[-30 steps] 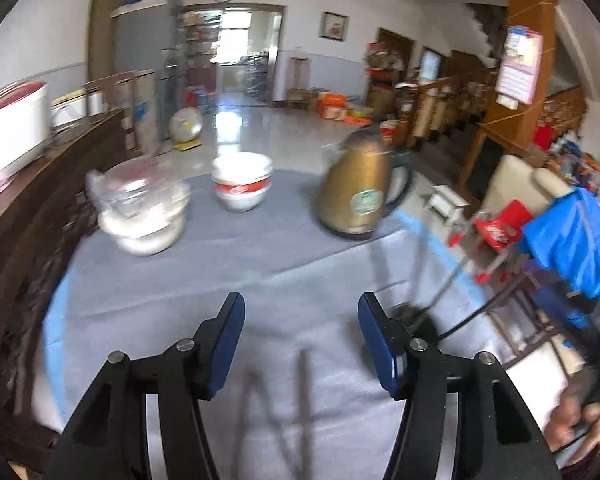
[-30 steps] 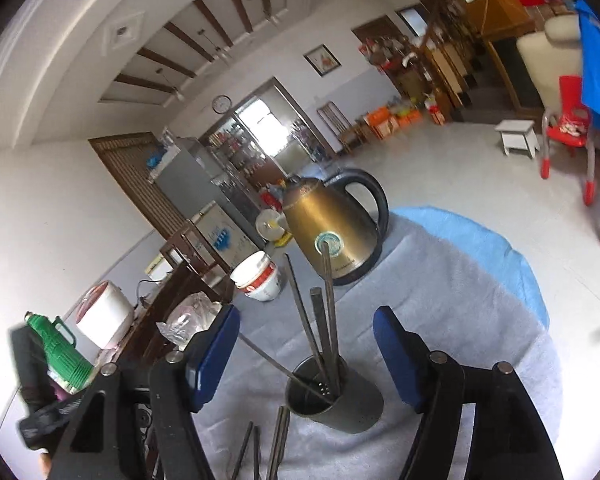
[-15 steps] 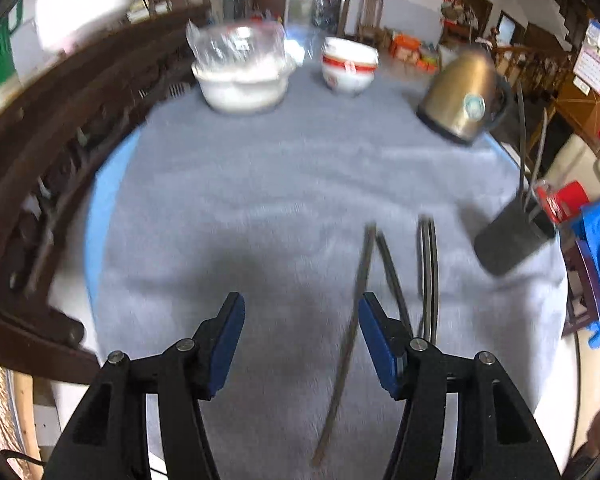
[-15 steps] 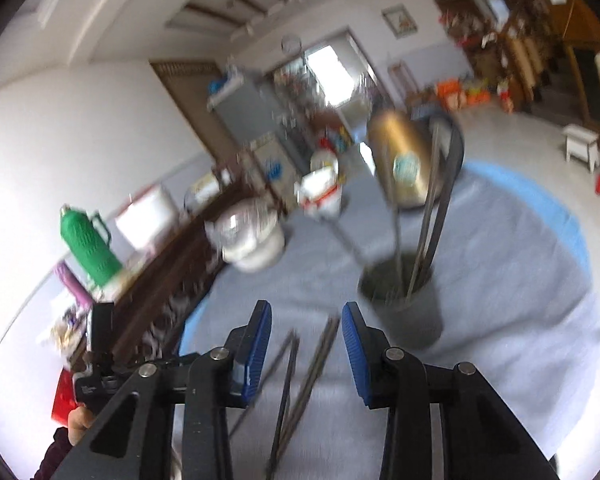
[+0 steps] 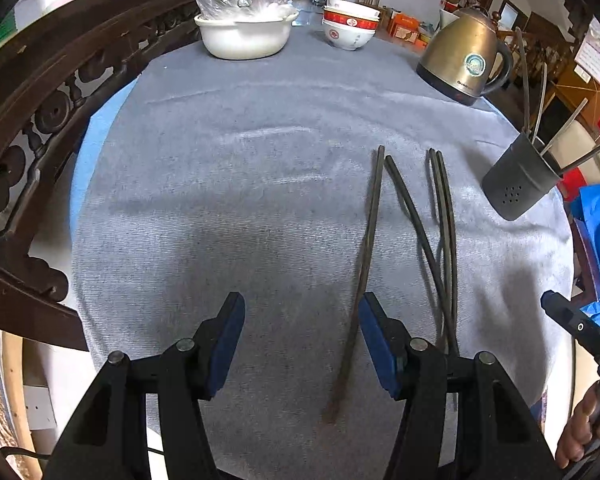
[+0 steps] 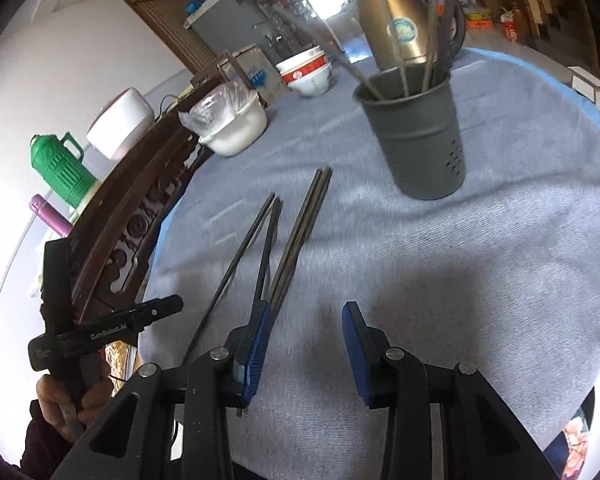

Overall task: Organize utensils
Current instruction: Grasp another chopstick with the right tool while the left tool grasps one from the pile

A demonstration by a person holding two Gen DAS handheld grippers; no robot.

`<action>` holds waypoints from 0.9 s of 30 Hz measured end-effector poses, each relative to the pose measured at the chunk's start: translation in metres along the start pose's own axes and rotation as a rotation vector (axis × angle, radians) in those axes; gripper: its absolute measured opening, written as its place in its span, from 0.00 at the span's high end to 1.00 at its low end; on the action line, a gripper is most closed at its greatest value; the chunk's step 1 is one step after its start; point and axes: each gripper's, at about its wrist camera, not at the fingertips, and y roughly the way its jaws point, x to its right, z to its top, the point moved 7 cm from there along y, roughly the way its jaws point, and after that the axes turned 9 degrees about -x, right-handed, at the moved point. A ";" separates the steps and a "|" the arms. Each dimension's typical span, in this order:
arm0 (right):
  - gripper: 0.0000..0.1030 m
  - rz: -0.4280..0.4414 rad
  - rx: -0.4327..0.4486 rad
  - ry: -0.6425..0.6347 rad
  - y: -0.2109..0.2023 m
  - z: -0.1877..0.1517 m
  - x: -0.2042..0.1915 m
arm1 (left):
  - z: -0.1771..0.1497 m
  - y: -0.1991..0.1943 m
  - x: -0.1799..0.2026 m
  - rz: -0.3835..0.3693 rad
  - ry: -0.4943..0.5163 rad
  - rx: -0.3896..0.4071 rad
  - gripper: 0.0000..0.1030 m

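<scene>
I've swung both down over the surface: left tool (image 5: 300, 340) wide, its right pad beside the brown chopstick (image 5: 366, 264); right tool (image 6: 305, 344) wide, empty. Holder (image 6: 416, 136) stands far right; pickup next.

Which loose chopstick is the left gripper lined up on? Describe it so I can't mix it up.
On the grey tablecloth, left of the utensil cup, lie four loose chopsticks. It's the leftmost chopstick: straight, brownish, lying alone, its near end between the open left gripper fingers.
</scene>
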 end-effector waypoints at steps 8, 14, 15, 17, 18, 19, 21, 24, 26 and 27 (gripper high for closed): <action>0.61 -0.062 -0.091 -0.093 0.036 0.036 -0.032 | -0.003 0.002 -0.015 0.024 -0.031 0.018 0.42; 0.61 -0.126 -0.208 -0.130 0.090 0.073 -0.058 | -0.008 -0.009 -0.043 0.037 -0.074 0.046 0.42; 0.62 -0.137 -0.234 -0.124 0.101 0.078 -0.061 | -0.010 -0.011 -0.048 0.043 -0.081 0.052 0.42; 0.63 -0.173 -0.269 -0.113 0.119 0.085 -0.062 | -0.014 -0.017 -0.061 0.055 -0.099 0.063 0.42; 0.64 -0.204 -0.284 -0.110 0.127 0.089 -0.061 | -0.017 -0.018 -0.067 0.060 -0.107 0.064 0.42; 0.64 -0.224 -0.294 -0.105 0.133 0.092 -0.059 | -0.020 -0.020 -0.073 0.066 -0.116 0.065 0.42; 0.68 -0.255 -0.315 -0.091 0.144 0.096 -0.054 | -0.026 -0.022 -0.084 0.076 -0.131 0.067 0.42; 0.68 -0.318 -0.337 -0.074 0.157 0.102 -0.044 | -0.034 -0.026 -0.097 0.095 -0.146 0.070 0.42; 0.69 -0.326 -0.334 -0.068 0.160 0.106 -0.042 | -0.037 -0.029 -0.102 0.099 -0.153 0.072 0.42; 0.69 -0.330 -0.344 -0.072 0.163 0.107 -0.043 | -0.037 -0.030 -0.104 0.099 -0.156 0.073 0.42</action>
